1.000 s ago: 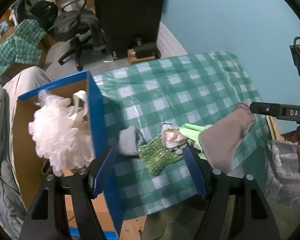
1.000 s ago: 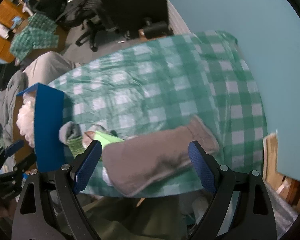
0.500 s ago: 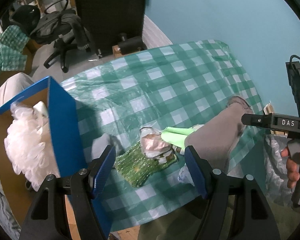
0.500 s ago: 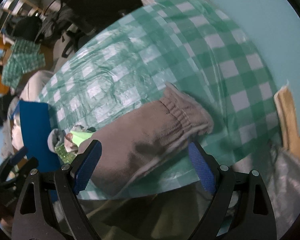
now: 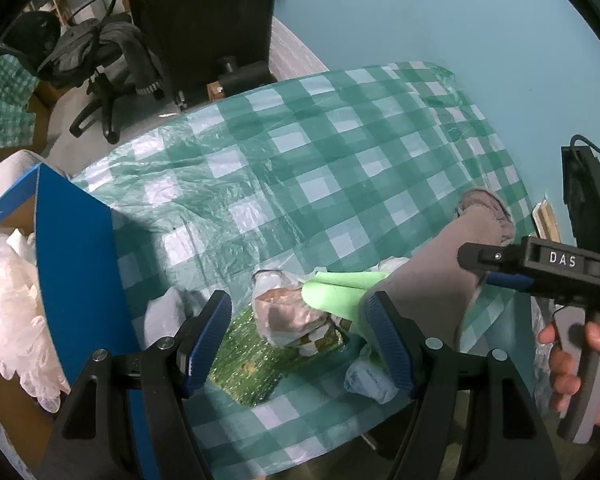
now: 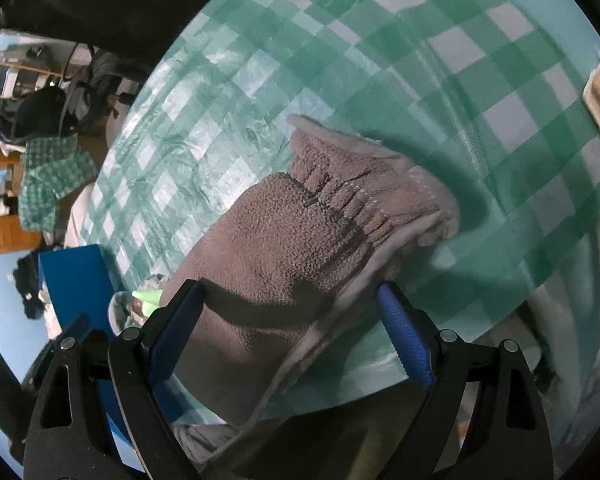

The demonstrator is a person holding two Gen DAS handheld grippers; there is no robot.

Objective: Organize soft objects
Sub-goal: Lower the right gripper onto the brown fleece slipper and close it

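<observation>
With its blue pads spread wide on either side of the grey fleece mitten [image 6: 300,240], the right tool [image 6: 290,332] sits low over the near end of it, closing on nothing yet. To take it well, I'd bring the pads in across the mitten's width at the thick middle, not the floppy hem, so it lifts as one piece. The left tool [image 5: 300,340] is just as wide open, empty, over the heap of small soft things: a glittery green cloth [image 5: 256,364], a lime green fold [image 5: 340,290], a pale bundle [image 5: 284,314] whose make I can't tell. The mitten lies on the checked bench [image 5: 320,152] near its front edge, long axis running from the tool away, gathered cuff farthest. The blue box [image 5: 76,264] with the white mesh pouf [image 5: 8,312] stands at the left.
</observation>
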